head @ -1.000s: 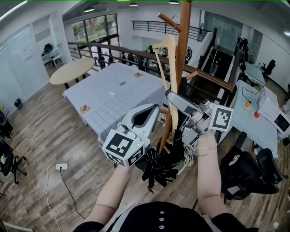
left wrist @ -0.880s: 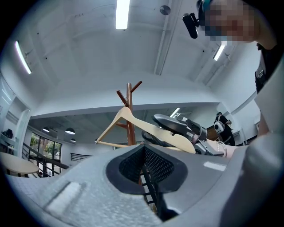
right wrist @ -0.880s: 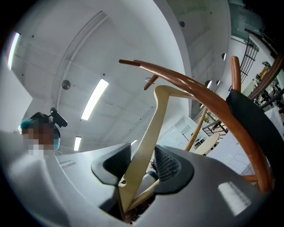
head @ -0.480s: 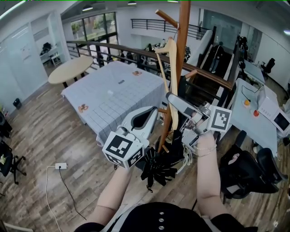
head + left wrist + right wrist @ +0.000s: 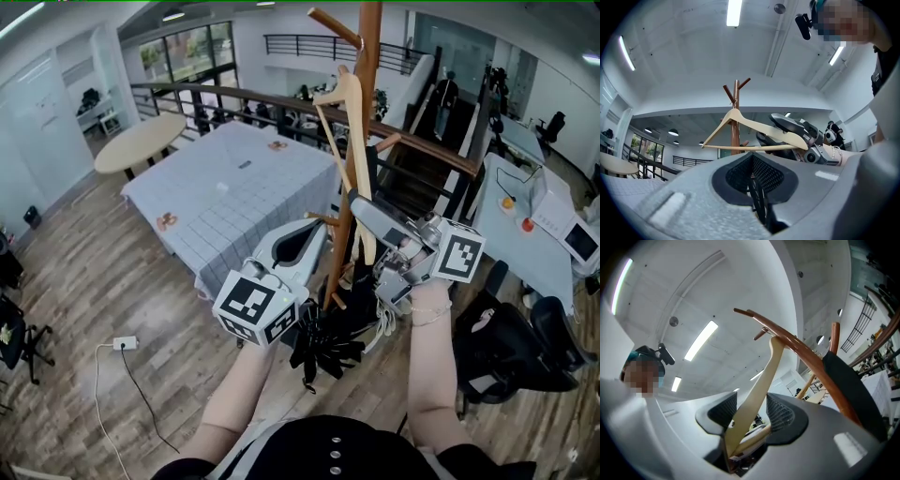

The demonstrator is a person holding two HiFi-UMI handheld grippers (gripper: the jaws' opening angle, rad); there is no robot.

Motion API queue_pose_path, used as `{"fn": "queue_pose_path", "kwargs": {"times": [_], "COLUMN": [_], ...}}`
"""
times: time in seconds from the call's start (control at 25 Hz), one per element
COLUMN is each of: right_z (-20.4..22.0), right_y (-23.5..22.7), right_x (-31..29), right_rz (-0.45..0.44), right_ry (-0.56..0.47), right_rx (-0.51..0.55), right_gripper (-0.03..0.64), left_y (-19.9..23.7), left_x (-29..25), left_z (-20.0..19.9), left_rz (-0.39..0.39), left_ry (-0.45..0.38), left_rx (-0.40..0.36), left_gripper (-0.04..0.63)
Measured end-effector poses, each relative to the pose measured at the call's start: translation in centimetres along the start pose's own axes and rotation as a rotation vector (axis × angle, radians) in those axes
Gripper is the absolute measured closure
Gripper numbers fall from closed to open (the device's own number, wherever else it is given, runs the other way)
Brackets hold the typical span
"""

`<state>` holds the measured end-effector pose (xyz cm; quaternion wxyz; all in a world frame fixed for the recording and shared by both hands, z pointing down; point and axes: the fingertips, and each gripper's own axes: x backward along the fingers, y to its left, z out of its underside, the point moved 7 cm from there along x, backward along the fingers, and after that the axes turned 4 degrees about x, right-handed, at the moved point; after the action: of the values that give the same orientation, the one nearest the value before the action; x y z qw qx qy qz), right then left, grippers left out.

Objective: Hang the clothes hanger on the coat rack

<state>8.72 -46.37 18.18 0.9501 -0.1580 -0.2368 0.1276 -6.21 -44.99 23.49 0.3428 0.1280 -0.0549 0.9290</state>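
Now that the right gripper (image 5: 752,411), tilted upward, has just been opening its jaws loosely around one arm of the pale wooden clothes hanger (image 5: 355,112), which seems hooked high on the tall brown wooden coat rack (image 5: 377,56), release looks underway; the left gripper (image 5: 752,164), likewise upturned, is closed and empty.

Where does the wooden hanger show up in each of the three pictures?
Head view: hanger upper centre, against the coat rack pole.
Left gripper view: hanger at centre, spread sideways across the pole.
Right gripper view: hanger at centre, slanting up from the bottom.
Shared landmark: the brown pole.
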Motion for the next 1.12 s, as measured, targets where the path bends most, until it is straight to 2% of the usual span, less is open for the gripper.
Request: {"fn": "queue_pose_path", "kwargs": {"times": [0.12,0.28,0.44,0.76,1.0,1.12], "right_z": [0.1,0.0,1.0,3.3,4.8,6.2], "right_y": [0.3,0.4,1.0,3.2,4.5,4.8], "right_x": [0.8,1.8,2.5,5.1,7.4,8.5], "right_rz": [0.055,0.108,0.175,0.257,0.302,0.329], "right_ry": [-0.001,-0.054,-0.044,-0.076,-0.093,-0.076], "right_rx": [0.059,0.083,0.189,0.301,0.315,0.309], "right_gripper": [0.43,0.428,0.426,0.399,0.4,0.423], "left_y": [-0.4,-1.0,-1.6,-3.7,-5.8,-6.7], "left_x": [0.3,0.6,1.4,2.9,2.9,3.0], "left_z": [0.4,0.7,1.1,3.4,4.4,5.0], "left_rz": [0.001,0.001,0.003,0.006,0.039,0.053], "left_ry": [0.005,0.012,0.007,-0.004,0.007,0.011], "left_rx": [0.007,0.01,0.005,0.047,0.07,0.091], "left_gripper": [0.592,0.592,0.592,0.592,0.592,0.592]}}
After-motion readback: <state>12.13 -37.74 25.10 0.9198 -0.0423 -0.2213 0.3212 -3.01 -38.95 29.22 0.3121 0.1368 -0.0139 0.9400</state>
